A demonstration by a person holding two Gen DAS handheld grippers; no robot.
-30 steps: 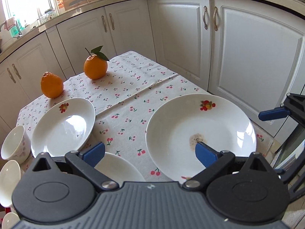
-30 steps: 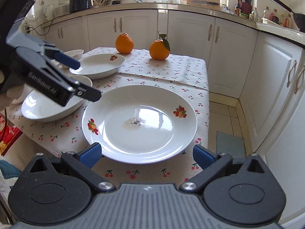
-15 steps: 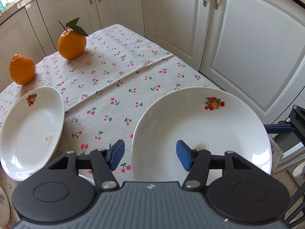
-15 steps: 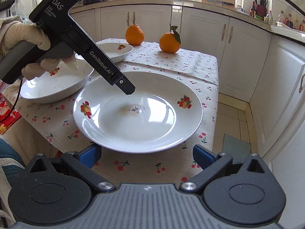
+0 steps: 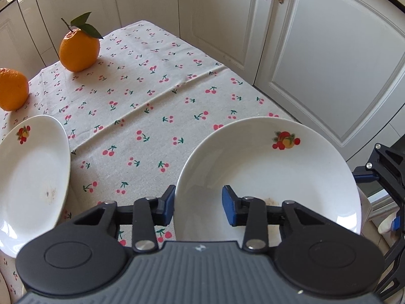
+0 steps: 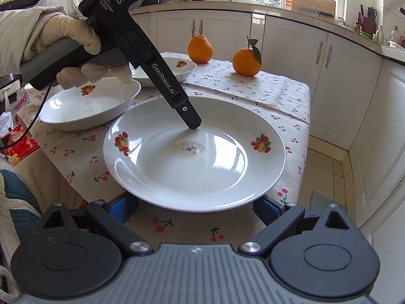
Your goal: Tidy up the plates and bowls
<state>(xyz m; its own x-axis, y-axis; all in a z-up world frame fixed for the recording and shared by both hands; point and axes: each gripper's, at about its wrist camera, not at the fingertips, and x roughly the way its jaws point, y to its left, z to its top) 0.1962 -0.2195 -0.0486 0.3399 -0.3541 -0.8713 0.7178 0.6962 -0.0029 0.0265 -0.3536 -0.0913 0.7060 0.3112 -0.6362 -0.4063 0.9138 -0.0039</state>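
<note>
A large white plate (image 5: pixel 278 172) (image 6: pixel 215 172) with fruit prints and a stain in its middle lies on the cherry tablecloth, at the corner of the table nearest me. My left gripper (image 5: pixel 198 206) is shut on its rim, one pad outside the rim and the other inside the plate. In the right wrist view its finger (image 6: pixel 189 119) reaches down into the plate. My right gripper (image 6: pixel 195 210) is at the plate's near edge. Its jaws are wide and closing, and the rim overhangs both blue pads without their pressing on it.
A white plate (image 5: pixel 30 177) lies left of the large one. The right wrist view shows a deep plate (image 6: pixel 88 106) with another plate (image 6: pixel 182 68) behind it. Two oranges (image 6: pixel 246 60) (image 6: pixel 200 48) stand at the far end. White cabinets (image 5: pixel 329 63) flank the table, and a gloved hand (image 6: pixel 63 40) holds the left gripper.
My left gripper tipped down over the large plate and its jaws closed from wide open onto the rim. My right gripper sank a little toward the plate's near edge.
</note>
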